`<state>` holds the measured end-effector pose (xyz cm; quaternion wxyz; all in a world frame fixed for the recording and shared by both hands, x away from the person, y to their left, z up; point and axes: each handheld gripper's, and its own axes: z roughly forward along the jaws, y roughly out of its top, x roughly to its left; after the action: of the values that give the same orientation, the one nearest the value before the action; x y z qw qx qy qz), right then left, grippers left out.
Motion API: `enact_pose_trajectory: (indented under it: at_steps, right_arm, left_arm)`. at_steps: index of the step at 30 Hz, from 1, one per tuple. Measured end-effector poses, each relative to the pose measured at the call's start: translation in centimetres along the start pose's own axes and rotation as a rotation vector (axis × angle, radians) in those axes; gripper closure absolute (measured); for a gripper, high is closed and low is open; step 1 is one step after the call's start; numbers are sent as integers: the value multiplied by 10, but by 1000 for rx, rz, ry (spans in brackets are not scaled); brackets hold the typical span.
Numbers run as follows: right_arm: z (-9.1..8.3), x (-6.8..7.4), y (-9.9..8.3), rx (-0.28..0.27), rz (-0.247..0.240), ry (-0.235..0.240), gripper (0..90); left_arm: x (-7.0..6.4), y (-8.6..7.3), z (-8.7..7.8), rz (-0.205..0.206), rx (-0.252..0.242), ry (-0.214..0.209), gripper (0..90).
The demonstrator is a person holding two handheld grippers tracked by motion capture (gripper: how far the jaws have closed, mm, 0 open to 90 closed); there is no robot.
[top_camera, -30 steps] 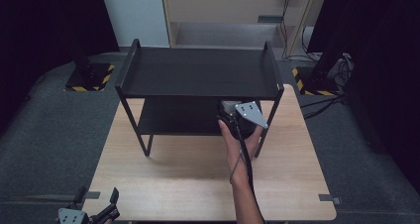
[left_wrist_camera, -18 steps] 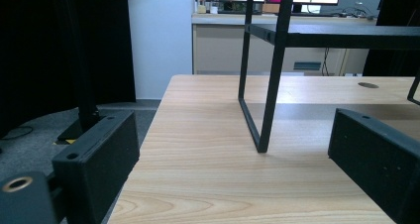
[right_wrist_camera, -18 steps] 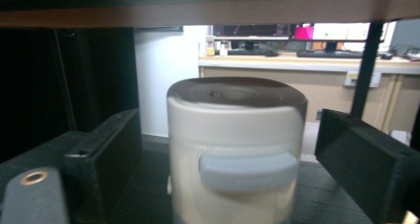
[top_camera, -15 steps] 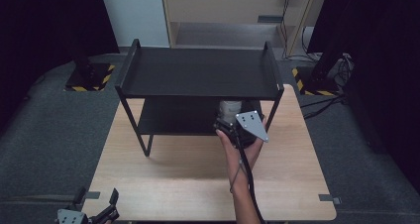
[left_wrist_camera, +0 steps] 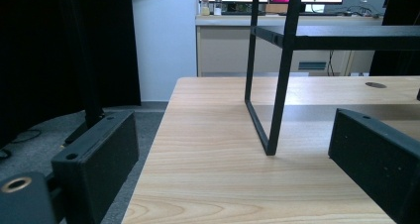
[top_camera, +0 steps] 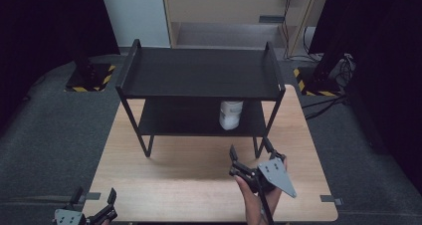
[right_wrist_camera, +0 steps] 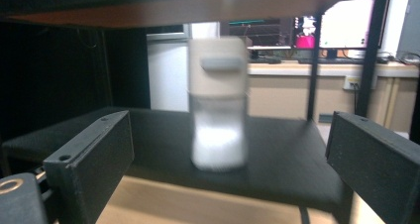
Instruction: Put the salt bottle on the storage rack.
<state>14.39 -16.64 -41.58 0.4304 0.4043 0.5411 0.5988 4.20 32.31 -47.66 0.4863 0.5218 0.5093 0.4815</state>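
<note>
The white bottle [top_camera: 230,114] stands upright on the lower shelf [top_camera: 169,120] of the black rack [top_camera: 199,73], near its right end. The right tongs [top_camera: 255,158] gape wide and empty over the counter [top_camera: 189,180], apart from the bottle. The left tongs [top_camera: 94,205], also wide open and empty, sit at the counter's near left corner.

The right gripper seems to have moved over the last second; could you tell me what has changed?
The right gripper let go of the white bottle and drew back toward the person, jaws now open. The bottle stands upright on the lower shelf. The left gripper stayed at the table's near-left edge; the rack did not move.
</note>
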Motion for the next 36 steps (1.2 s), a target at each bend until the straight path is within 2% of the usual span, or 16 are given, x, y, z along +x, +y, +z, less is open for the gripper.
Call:
enact_pose_trajectory:
  at_steps: [8, 15, 22, 36]
  right_arm:
    - [-46, -22, -29, 20, 44, -68, 47]
    - [-63, -35, -44, 57, 44, -95, 49]
    - [-79, -46, -57, 58, 66, -110, 53]
    - [-99, -69, -67, 82, 87, -133, 54]
  left_arm:
    - [2, 0, 5, 12, 3, 3, 44]
    - [5, 1, 9, 22, -1, 6, 44]
    - [6, 1, 10, 30, -3, 12, 44]
    - [11, 1, 13, 36, -3, 2, 39]
